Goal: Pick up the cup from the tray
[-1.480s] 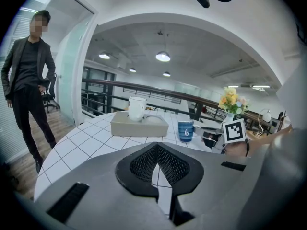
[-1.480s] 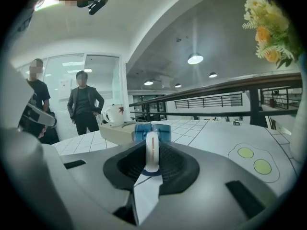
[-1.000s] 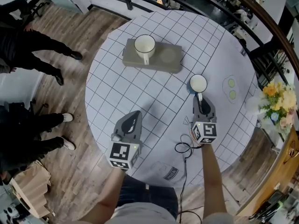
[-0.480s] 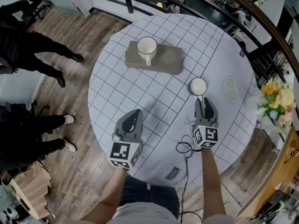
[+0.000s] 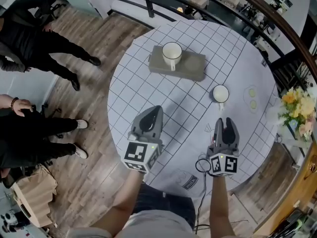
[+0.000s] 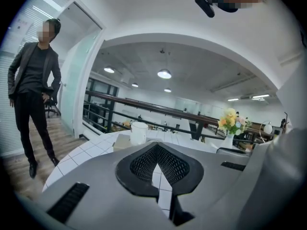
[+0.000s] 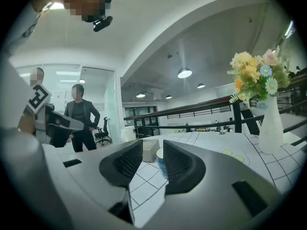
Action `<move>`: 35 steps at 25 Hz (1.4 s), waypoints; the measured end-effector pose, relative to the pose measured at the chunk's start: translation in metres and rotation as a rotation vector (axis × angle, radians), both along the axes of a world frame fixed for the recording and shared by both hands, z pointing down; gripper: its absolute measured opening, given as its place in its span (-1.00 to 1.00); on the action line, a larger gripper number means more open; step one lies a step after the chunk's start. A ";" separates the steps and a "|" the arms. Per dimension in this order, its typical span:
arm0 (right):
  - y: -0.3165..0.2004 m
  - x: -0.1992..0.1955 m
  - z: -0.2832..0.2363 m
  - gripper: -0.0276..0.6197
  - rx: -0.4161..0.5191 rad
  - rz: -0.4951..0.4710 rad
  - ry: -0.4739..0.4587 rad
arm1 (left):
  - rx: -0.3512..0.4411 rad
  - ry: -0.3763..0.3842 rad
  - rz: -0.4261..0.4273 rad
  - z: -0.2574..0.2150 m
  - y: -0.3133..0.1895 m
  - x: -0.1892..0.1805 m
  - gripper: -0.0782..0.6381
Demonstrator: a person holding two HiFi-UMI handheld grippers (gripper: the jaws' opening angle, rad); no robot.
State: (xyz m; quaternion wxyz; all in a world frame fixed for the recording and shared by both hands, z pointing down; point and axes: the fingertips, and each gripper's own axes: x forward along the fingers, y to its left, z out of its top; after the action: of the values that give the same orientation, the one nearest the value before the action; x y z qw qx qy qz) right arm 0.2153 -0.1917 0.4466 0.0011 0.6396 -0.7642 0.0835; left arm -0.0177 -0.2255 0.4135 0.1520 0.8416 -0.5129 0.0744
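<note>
**Right gripper (image 5: 224,123) drawn back from the cup (image 5: 220,93)**

A second ago the jaws were closed on the cup's handle. They have since been spread, and nothing is held between them. The gripper has been pulled back toward the person, so a stretch of bare table (image 5: 148,98) is now seen between it and the cup, which has been left standing alone. The head view itself has also been shifted: the table is now seen further right and lower, and a bystander's hand (image 5: 14,105) has been brought into sight at the left edge.
</note>
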 end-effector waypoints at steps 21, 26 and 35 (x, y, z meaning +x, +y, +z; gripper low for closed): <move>0.061 -0.012 -0.048 -0.55 0.025 0.106 -0.193 | 0.036 -0.017 -0.101 -0.013 -0.075 0.007 -0.36; 0.063 -0.006 -0.039 -0.55 -0.007 0.126 -0.196 | 0.003 -0.052 -0.144 0.019 -0.116 0.015 -0.22; 0.051 -0.008 -0.025 -0.55 -0.050 0.117 -0.217 | 0.000 -0.089 -0.200 0.047 -0.181 0.031 0.20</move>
State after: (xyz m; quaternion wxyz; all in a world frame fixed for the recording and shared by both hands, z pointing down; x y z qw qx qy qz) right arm 0.2069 -0.1408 0.4219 -0.0707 0.6699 -0.7190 0.1710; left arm 0.0136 -0.4070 0.4604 0.1356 0.7822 -0.6004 0.0964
